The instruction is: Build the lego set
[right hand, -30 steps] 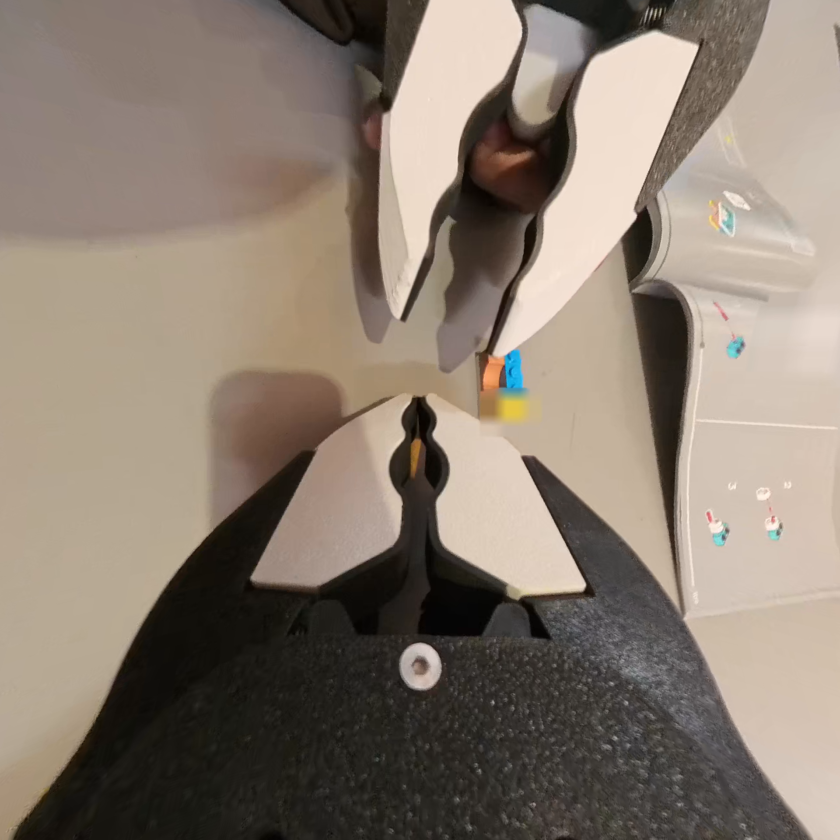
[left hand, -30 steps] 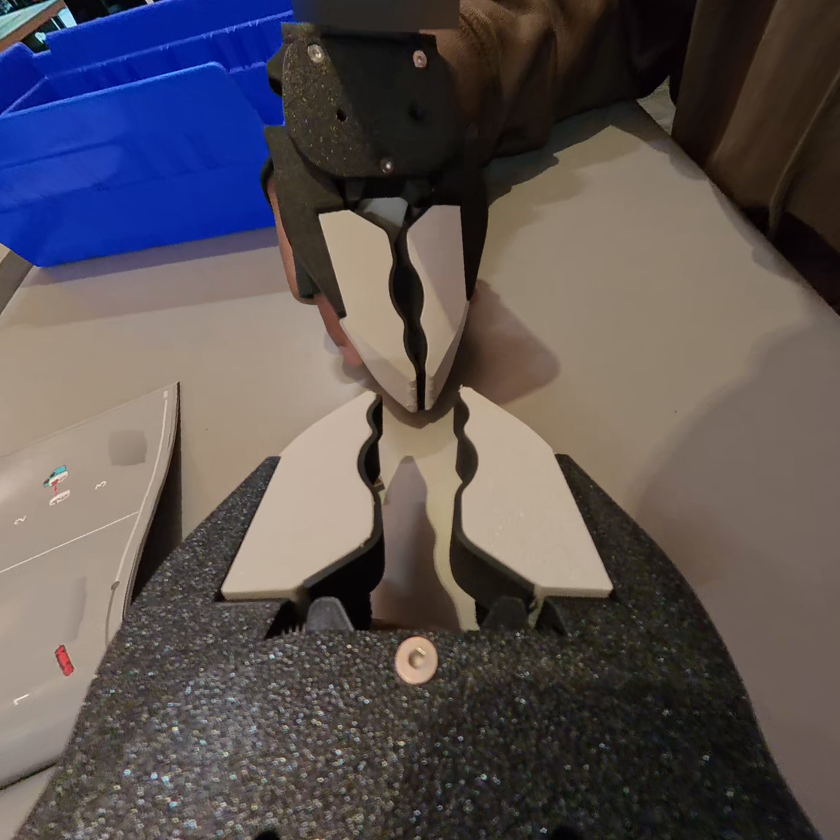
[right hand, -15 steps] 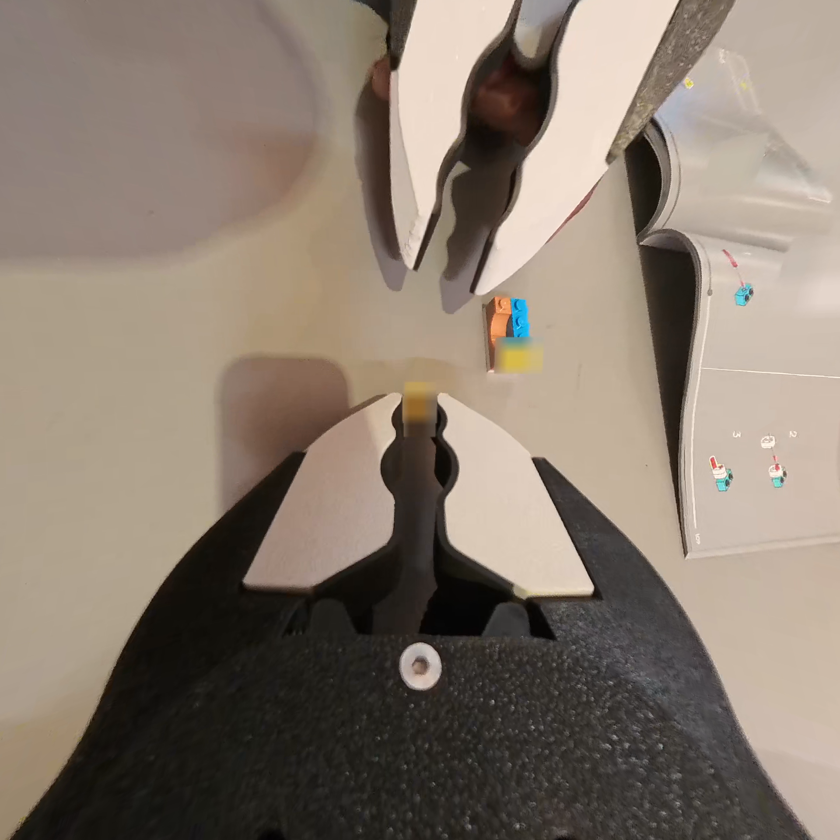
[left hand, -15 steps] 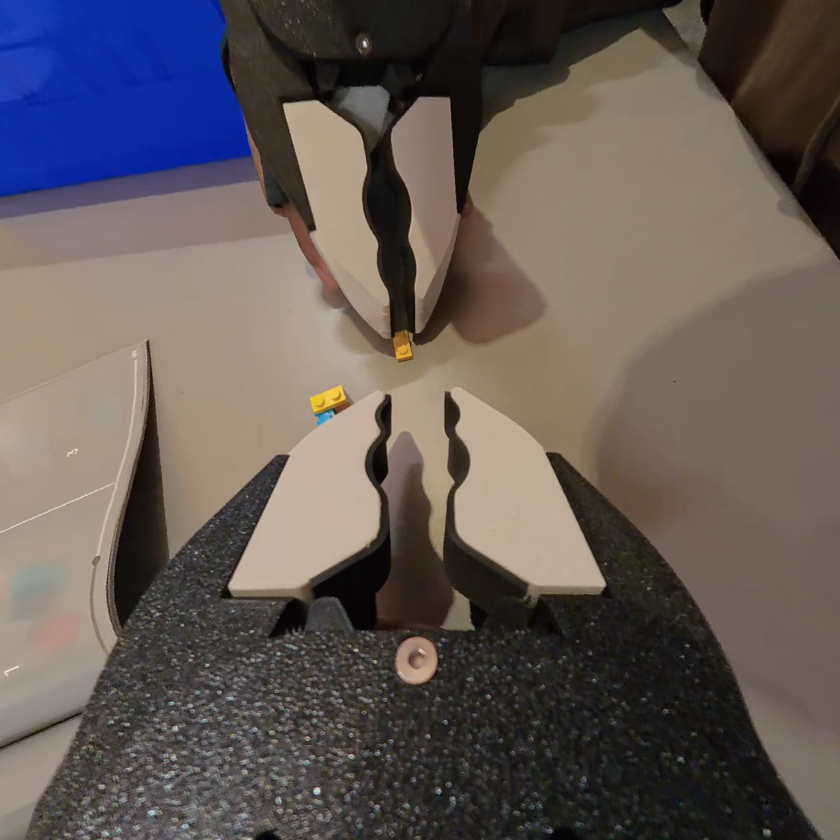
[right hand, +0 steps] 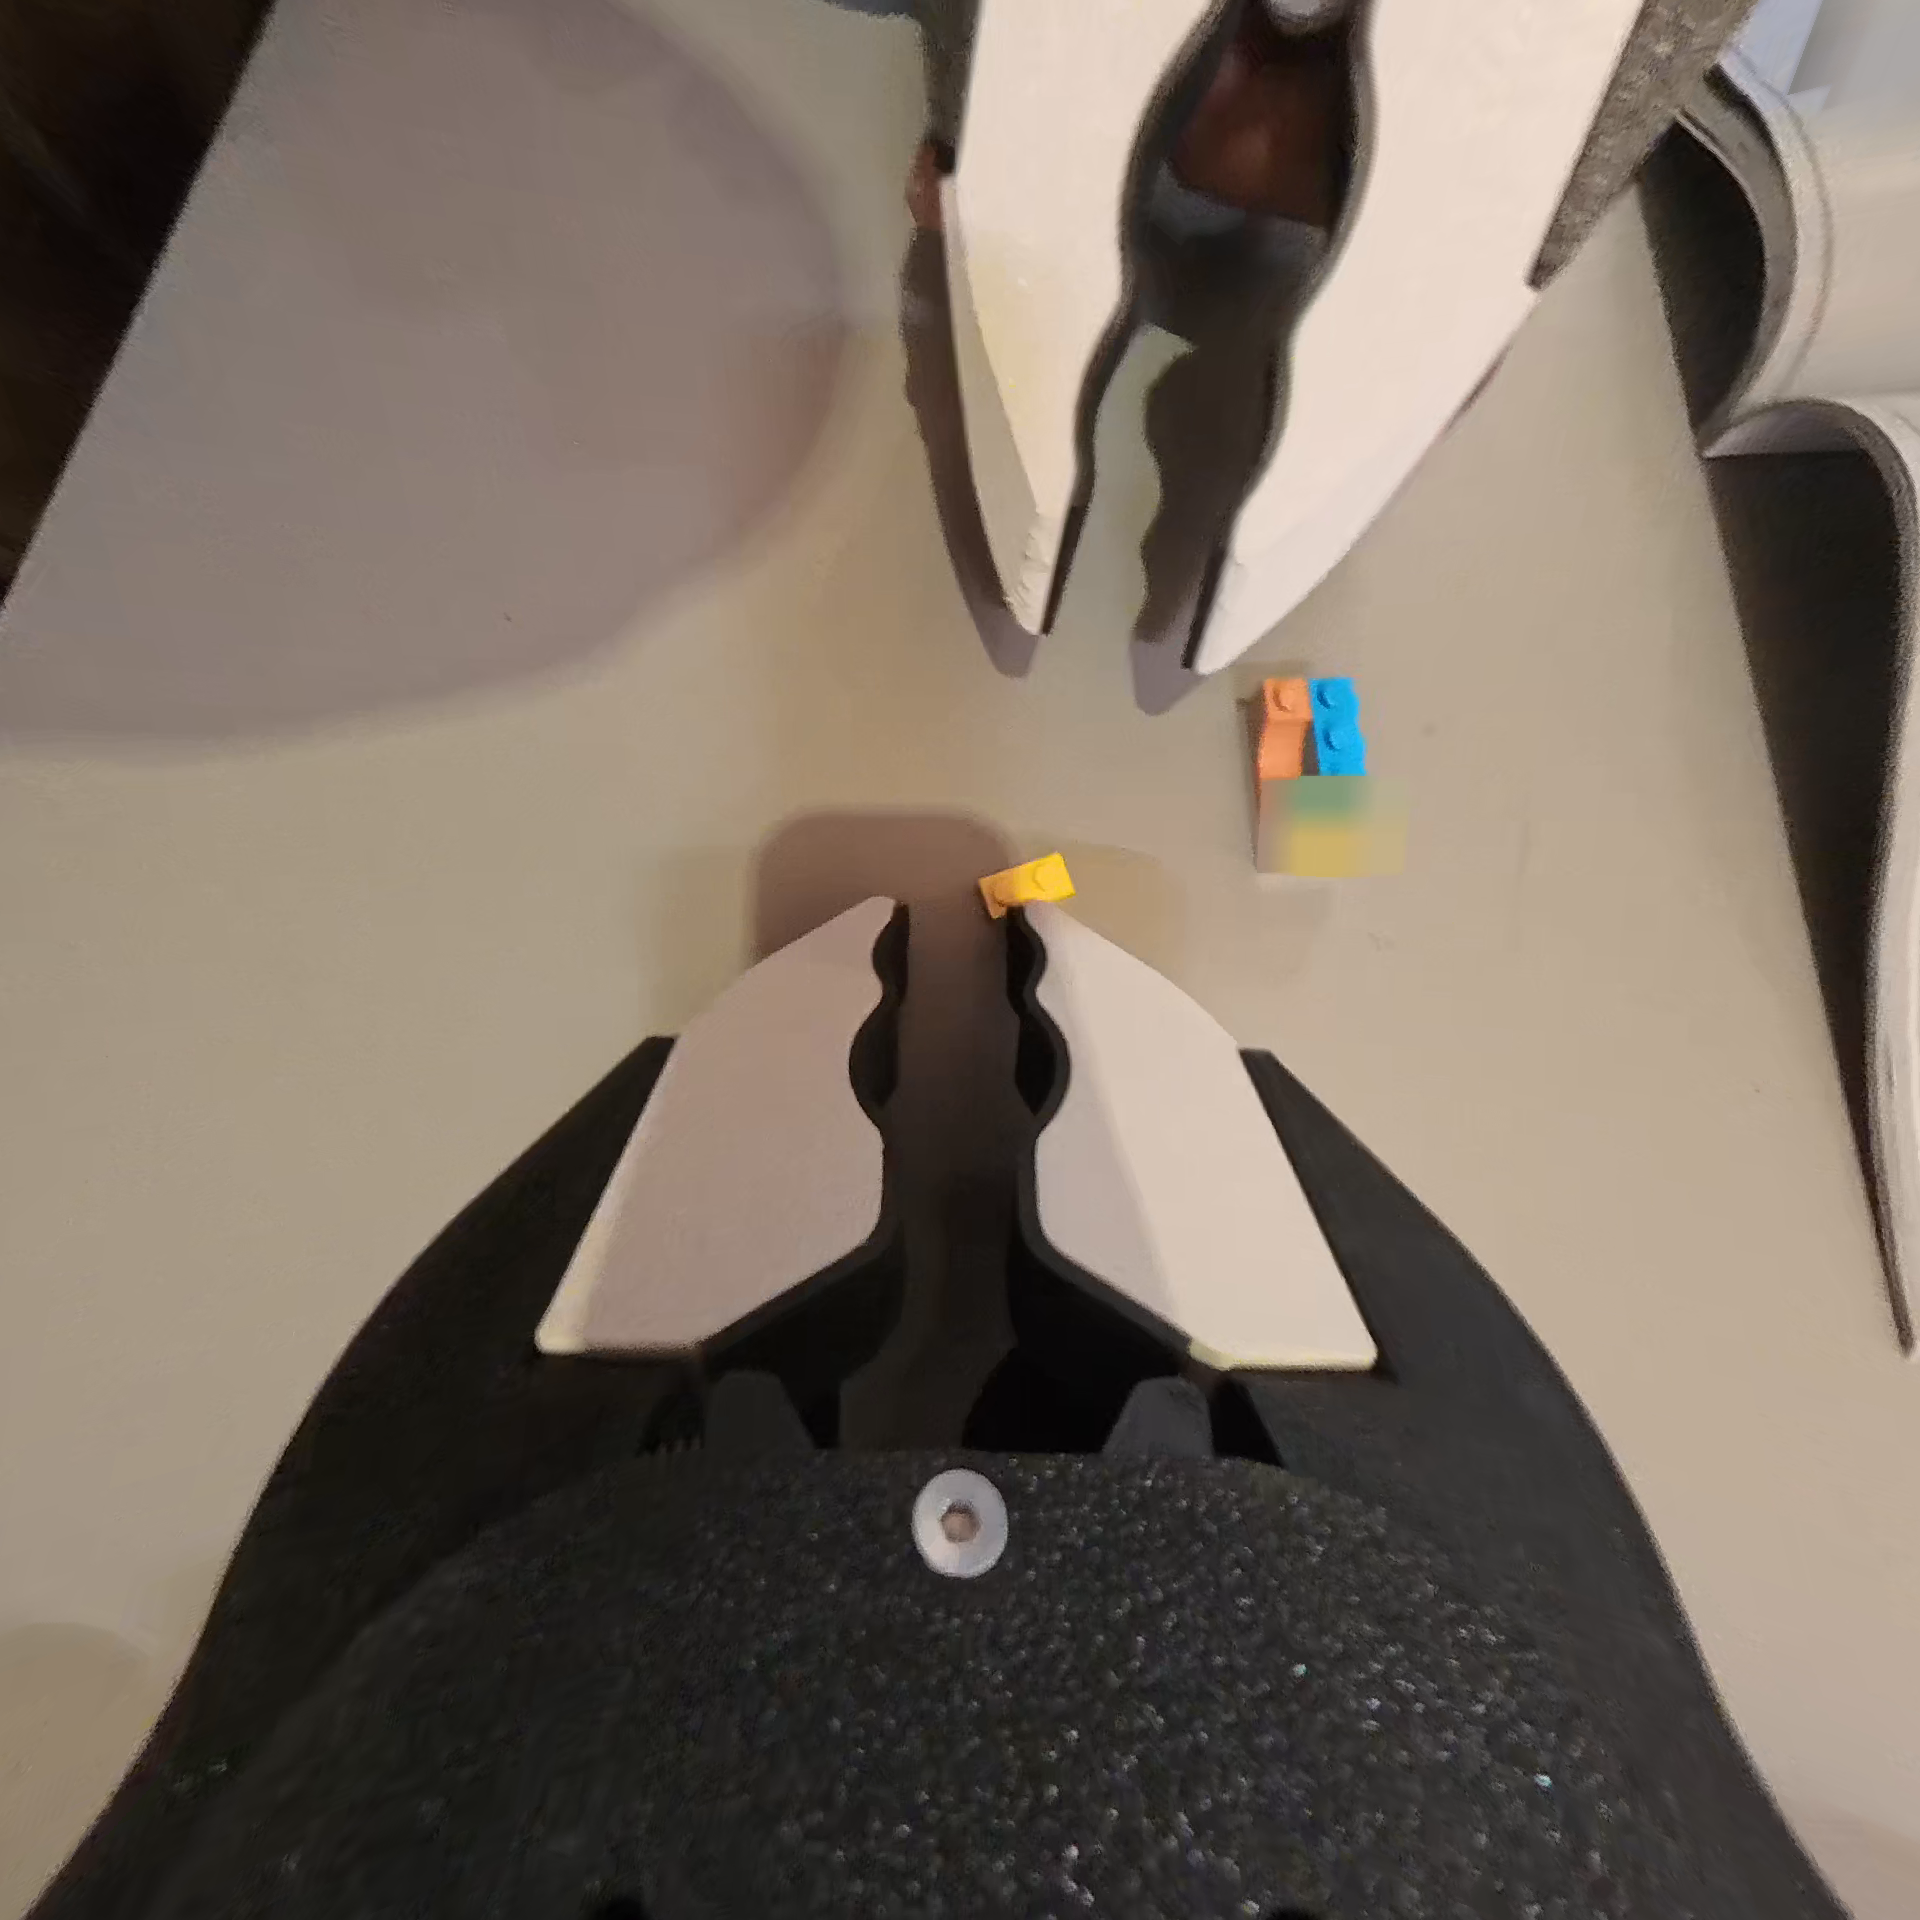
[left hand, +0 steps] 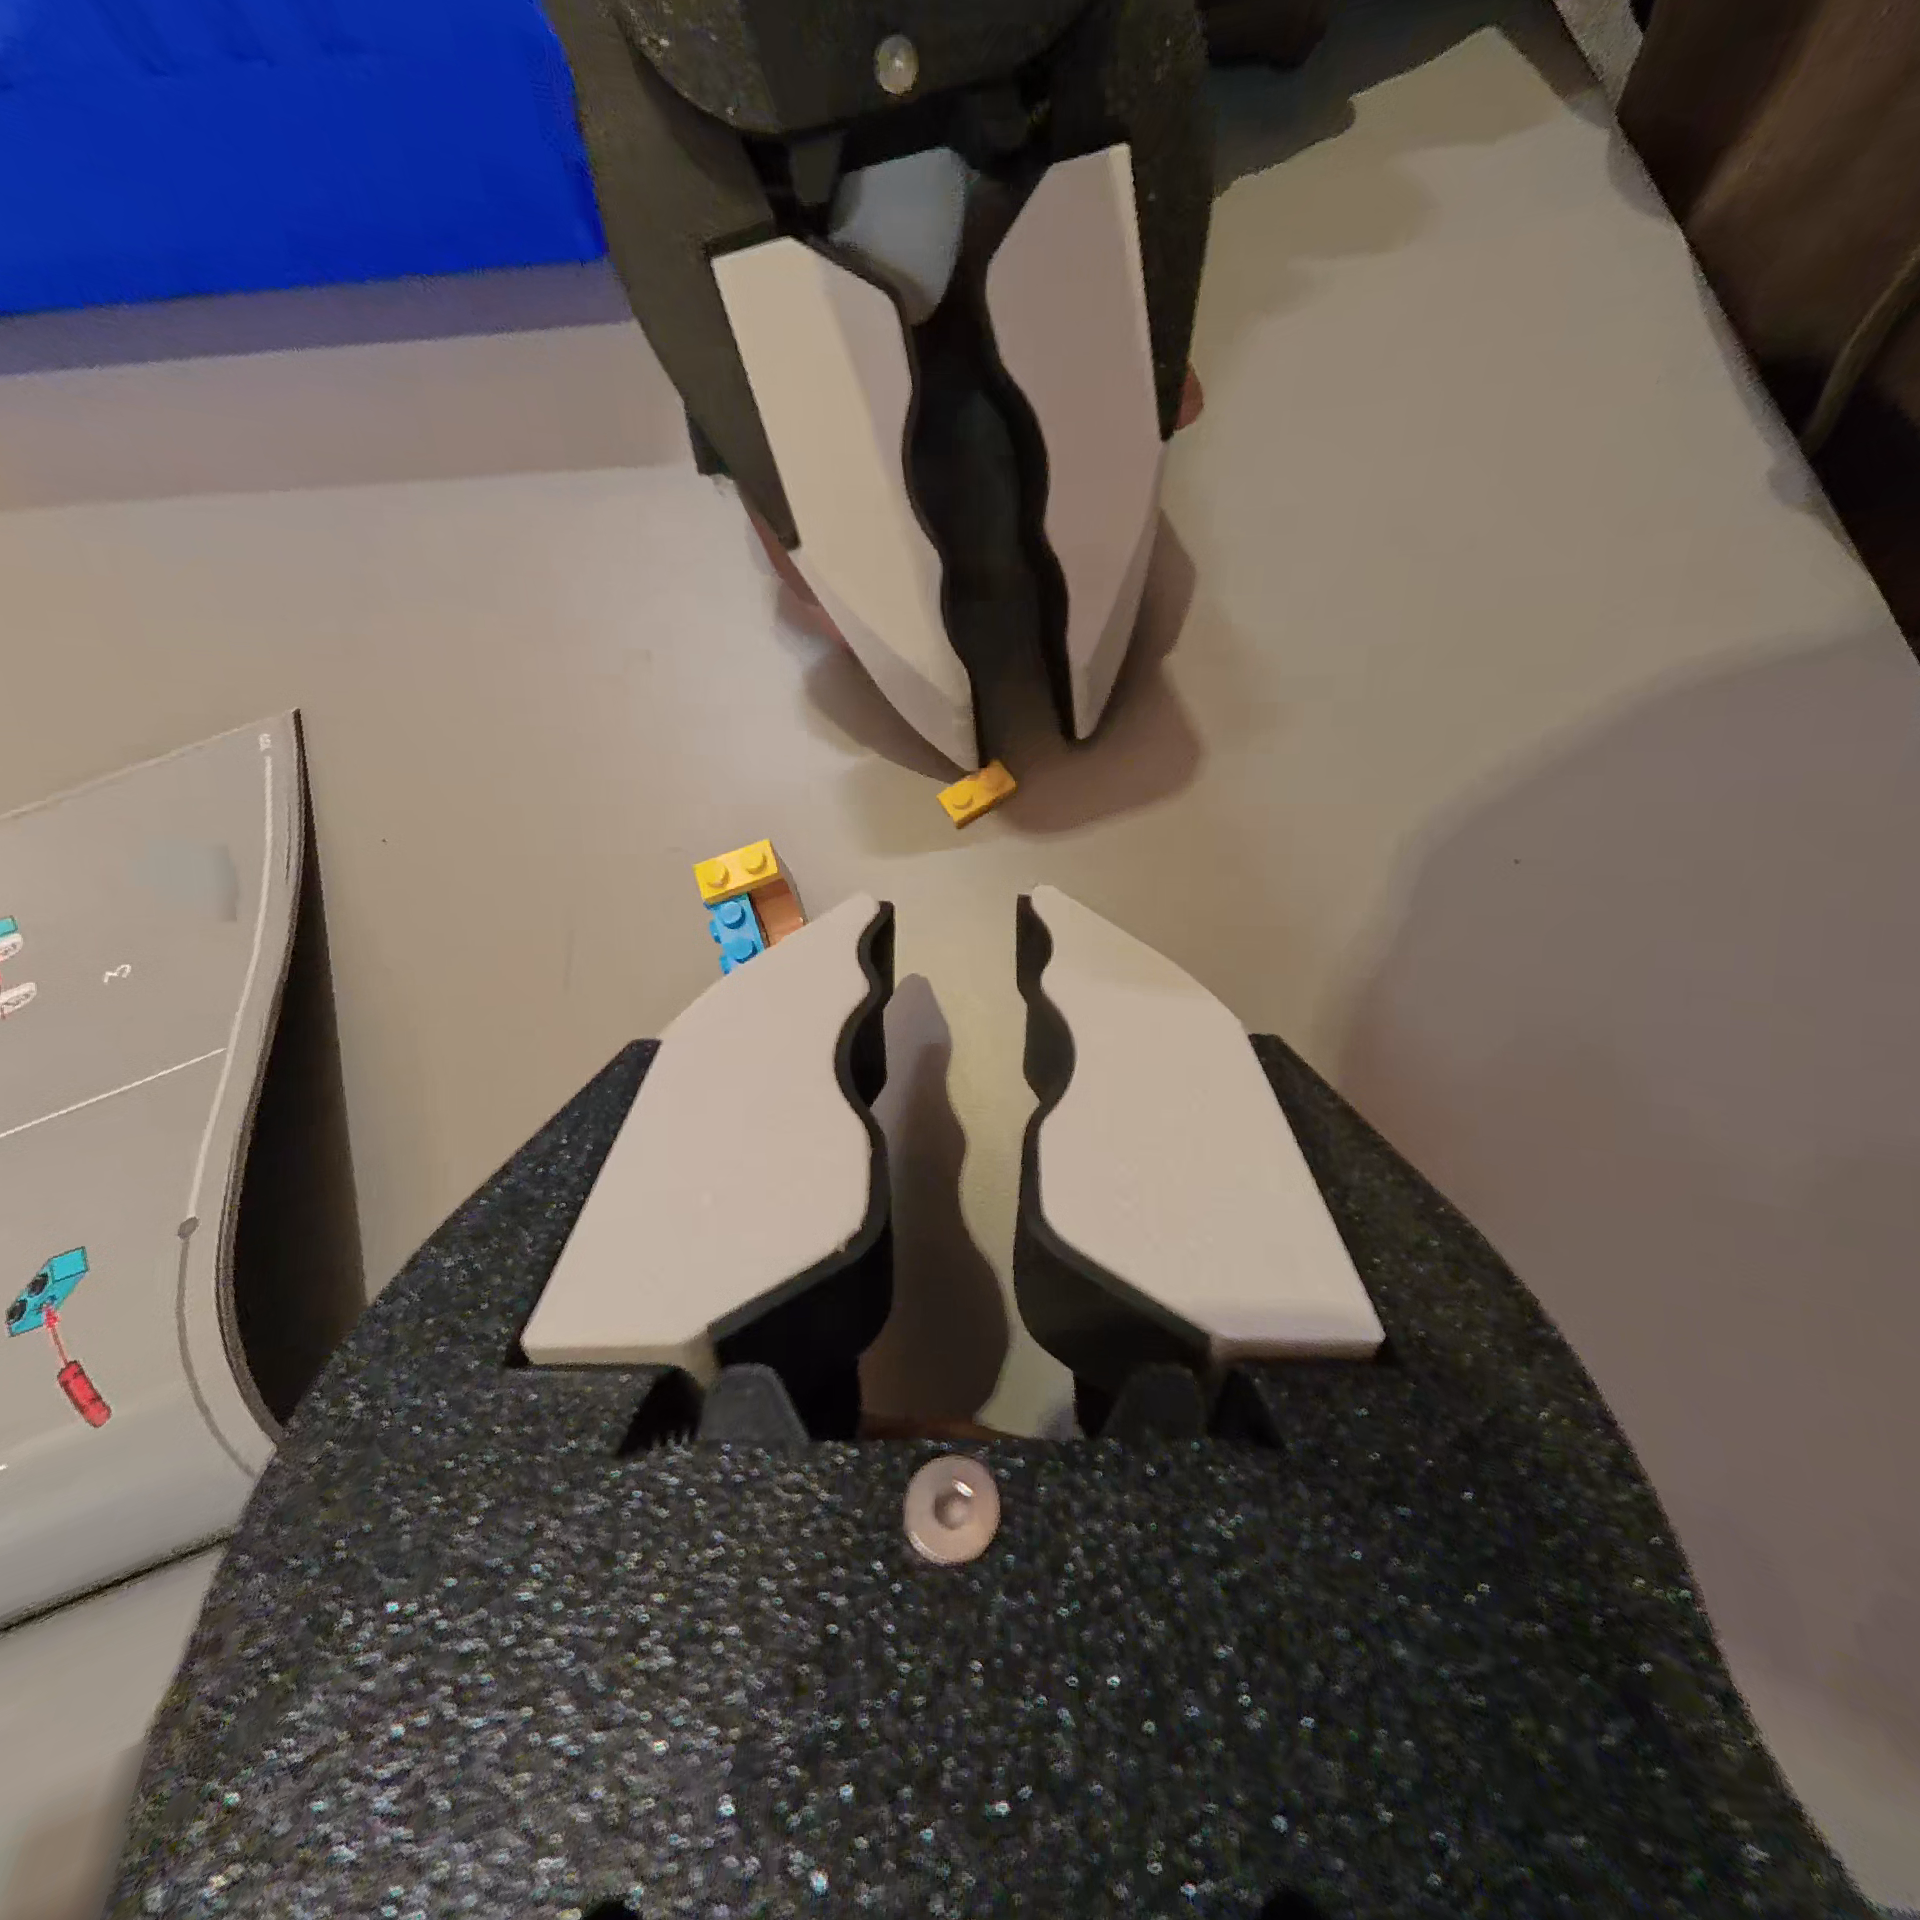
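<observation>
Two tools face each other over the pale grey table [left hand: 1455, 831]. The left tool [left hand: 956, 914], with light grey fingers in a black speckled body, fills the lower centre of the left wrist view, its jaws narrowly parted and empty. The right tool [right hand: 956, 914], lower centre of its own view, is likewise parted a little. One small flat yellow Lego plate [right hand: 1027, 881] lies on the table touching its right fingertip, long axis running left-right, slightly tilted. One small assembly of yellow, blue and orange-brown Lego bricks [left hand: 746, 902] sits left of centre. One grey instruction booklet [left hand: 125, 1091] lies open at the left edge; its printing stays unquoted. One blue plastic bin [left hand: 260, 145] is upper left.
</observation>
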`<state>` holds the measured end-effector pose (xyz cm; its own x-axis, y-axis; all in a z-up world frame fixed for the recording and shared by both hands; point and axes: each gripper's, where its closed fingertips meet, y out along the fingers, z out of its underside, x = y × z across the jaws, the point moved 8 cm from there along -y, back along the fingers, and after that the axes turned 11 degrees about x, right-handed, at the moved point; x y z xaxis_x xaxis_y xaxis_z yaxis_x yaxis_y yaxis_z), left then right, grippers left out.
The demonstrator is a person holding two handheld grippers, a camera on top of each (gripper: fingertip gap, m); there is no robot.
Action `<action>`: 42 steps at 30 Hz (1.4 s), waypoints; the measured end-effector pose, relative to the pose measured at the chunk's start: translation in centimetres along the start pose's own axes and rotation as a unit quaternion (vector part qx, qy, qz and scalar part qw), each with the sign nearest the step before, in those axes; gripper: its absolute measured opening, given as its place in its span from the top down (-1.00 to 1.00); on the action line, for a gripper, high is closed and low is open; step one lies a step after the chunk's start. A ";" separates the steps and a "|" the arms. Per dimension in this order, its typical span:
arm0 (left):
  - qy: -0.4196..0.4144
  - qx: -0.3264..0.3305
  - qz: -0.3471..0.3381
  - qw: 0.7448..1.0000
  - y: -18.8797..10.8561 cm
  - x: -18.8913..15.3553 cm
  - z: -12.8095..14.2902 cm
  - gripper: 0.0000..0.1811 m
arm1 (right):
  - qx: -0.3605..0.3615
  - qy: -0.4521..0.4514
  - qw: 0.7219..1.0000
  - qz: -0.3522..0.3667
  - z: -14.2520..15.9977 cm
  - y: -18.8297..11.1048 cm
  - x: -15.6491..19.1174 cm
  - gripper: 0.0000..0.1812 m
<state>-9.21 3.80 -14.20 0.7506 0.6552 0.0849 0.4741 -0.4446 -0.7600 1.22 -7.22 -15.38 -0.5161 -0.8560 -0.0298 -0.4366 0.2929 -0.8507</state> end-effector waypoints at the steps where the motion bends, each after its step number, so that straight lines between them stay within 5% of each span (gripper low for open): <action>1: -0.002 0.000 -0.001 1.000 -0.1 0.0 0.0 0.75 | 0.000 -0.002 1.000 0.001 -0.1 0.1 0.1 0.79; 16: -0.156 0.032 -0.046 0.986 3.0 -1.1 -2.1 0.76 | -0.038 0.034 0.998 0.046 1.0 -0.9 -2.1 0.77; 31: -0.154 0.064 -0.071 0.984 3.9 -1.2 -2.5 0.82 | -0.057 0.043 0.995 0.077 1.1 -1.2 -3.5 0.71; 42: -0.157 -0.015 -0.069 0.985 -1.9 1.0 -0.1 0.82 | -0.041 -0.009 0.997 0.062 -0.8 0.4 -5.6 0.56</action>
<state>-9.30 5.28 -12.65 0.5009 0.8652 -0.0206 0.5781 -0.3523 -0.7360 3.38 -1.95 -15.14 -0.5565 -0.8185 -0.1426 -0.4291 0.4301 -0.7943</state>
